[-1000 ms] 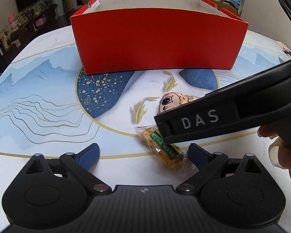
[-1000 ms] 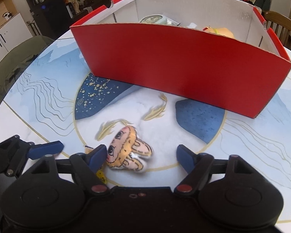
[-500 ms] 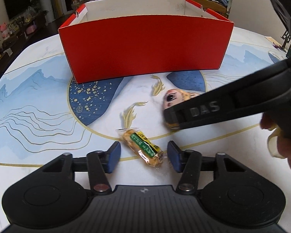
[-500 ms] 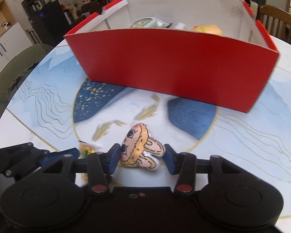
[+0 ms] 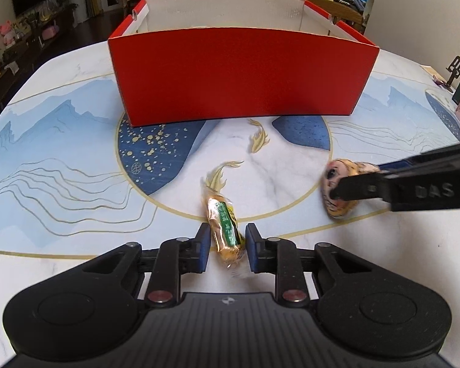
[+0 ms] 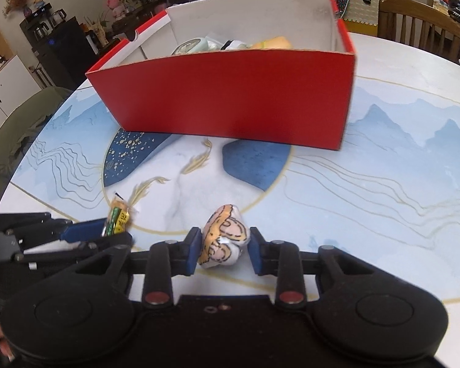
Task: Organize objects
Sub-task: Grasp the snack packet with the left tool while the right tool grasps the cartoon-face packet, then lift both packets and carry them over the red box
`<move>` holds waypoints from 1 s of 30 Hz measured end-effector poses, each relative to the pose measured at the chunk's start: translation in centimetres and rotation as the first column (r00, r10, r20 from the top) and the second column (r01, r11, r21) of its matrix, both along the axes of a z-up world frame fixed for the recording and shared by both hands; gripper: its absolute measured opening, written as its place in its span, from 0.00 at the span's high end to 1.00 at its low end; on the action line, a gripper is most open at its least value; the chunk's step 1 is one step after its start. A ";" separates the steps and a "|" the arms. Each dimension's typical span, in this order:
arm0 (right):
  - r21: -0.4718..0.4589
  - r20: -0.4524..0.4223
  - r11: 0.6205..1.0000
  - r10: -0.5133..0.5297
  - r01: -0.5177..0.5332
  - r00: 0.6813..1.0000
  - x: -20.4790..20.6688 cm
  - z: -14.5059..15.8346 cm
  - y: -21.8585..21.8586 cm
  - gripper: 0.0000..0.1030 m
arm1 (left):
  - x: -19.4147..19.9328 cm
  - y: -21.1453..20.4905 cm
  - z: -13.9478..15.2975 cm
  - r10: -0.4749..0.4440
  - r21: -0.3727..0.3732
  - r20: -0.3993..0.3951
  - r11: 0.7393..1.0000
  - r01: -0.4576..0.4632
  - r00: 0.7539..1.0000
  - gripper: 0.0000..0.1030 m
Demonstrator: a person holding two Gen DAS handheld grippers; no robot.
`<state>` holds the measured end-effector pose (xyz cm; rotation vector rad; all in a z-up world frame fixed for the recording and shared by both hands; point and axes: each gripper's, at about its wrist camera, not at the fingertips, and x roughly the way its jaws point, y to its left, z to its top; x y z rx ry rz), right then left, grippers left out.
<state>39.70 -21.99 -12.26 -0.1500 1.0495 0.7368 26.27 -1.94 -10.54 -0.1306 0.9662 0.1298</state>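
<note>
Snack packet [image 5: 225, 227] turned lengthwise, pointing toward red box [image 5: 239, 73].

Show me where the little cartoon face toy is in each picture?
Left wrist view: the face toy sits at the right edge, clamped in the right gripper.
Right wrist view: the same toy is bottom centre, pressed between the blue pads.
Shared landmark: the red box stands behind it in both.

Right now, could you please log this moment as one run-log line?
left gripper: closing on snack packet | right gripper: closing on plush toy | red box: awaiting both
</note>
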 end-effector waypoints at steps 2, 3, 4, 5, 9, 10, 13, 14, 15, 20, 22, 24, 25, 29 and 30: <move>-0.007 0.017 1.000 -0.004 0.004 1.000 -0.3 0.4 -0.5 0.75 | -0.1 0.1 0.3 -0.004 0.003 0.002 1.000 0.004 1.000 0.83; -0.004 0.024 1.000 -0.003 0.003 1.000 -0.5 0.6 -0.8 0.75 | -0.1 0.1 0.4 -0.004 0.007 0.001 1.000 0.004 1.000 0.83; -0.002 0.029 1.000 -0.002 0.003 1.000 -0.6 0.8 -1.1 0.76 | -0.2 0.3 0.5 -0.003 0.004 0.001 1.000 0.003 1.000 0.83; -0.002 0.032 1.000 -0.003 0.003 0.999 -0.7 0.9 -1.4 0.76 | -0.2 0.4 0.6 0.000 -0.002 0.002 1.000 0.000 1.000 0.83; 0.005 0.030 1.000 -0.012 0.012 0.999 -1.0 1.6 -2.2 0.76 | -0.6 0.9 1.1 0.009 -0.022 0.011 1.000 -0.009 1.000 0.83; 0.006 0.032 1.000 -0.013 0.013 0.999 -1.1 1.8 -2.4 0.76 | -0.8 1.1 1.3 0.012 -0.028 0.015 1.000 -0.011 1.000 0.83; 0.016 0.040 1.000 -0.009 0.008 0.999 -1.6 2.5 -2.7 0.76 | -1.1 1.4 2.1 0.022 -0.054 0.029 0.998 -0.020 0.999 0.83; 0.021 0.043 1.000 -0.007 0.006 0.999 -1.7 2.8 -2.7 0.76 | -1.3 1.5 2.5 0.026 -0.063 0.036 0.998 -0.023 0.999 0.84; 0.028 0.047 1.000 -0.004 0.003 0.999 -1.7 3.2 -2.8 0.76 | -1.3 1.5 2.8 0.027 -0.070 0.042 0.997 -0.024 0.999 0.84; 0.053 0.092 0.998 0.016 -0.021 0.996 -1.9 5.5 -2.6 0.76 | -1.7 1.8 4.7 0.039 -0.115 0.082 0.993 -0.030 0.996 0.83; 0.060 0.113 0.998 0.022 -0.029 0.993 -1.8 6.3 -2.4 0.76 | -1.7 1.9 5.6 0.043 -0.123 0.103 0.992 -0.031 0.994 0.83; 0.069 0.133 0.997 0.027 -0.036 0.991 -1.6 7.2 -2.2 0.76 | -1.6 2.2 6.5 0.050 -0.132 0.122 0.991 -0.034 0.991 0.83; 0.073 0.142 0.997 0.028 -0.038 0.990 -1.5 7.5 -2.0 0.76 | -1.5 2.3 6.9 0.052 -0.135 0.131 0.990 -0.034 0.990 0.83; 0.084 0.180 0.995 0.031 -0.047 0.983 -0.7 8.8 -1.6 0.76 | -0.6 2.9 8.7 0.058 -0.134 0.178 0.990 -0.034 0.982 0.83; 0.089 0.188 0.995 0.030 -0.048 0.982 -0.4 9.1 -1.4 0.76 | -0.3 3.1 9.2 0.058 -0.133 0.189 0.991 -0.033 0.980 0.83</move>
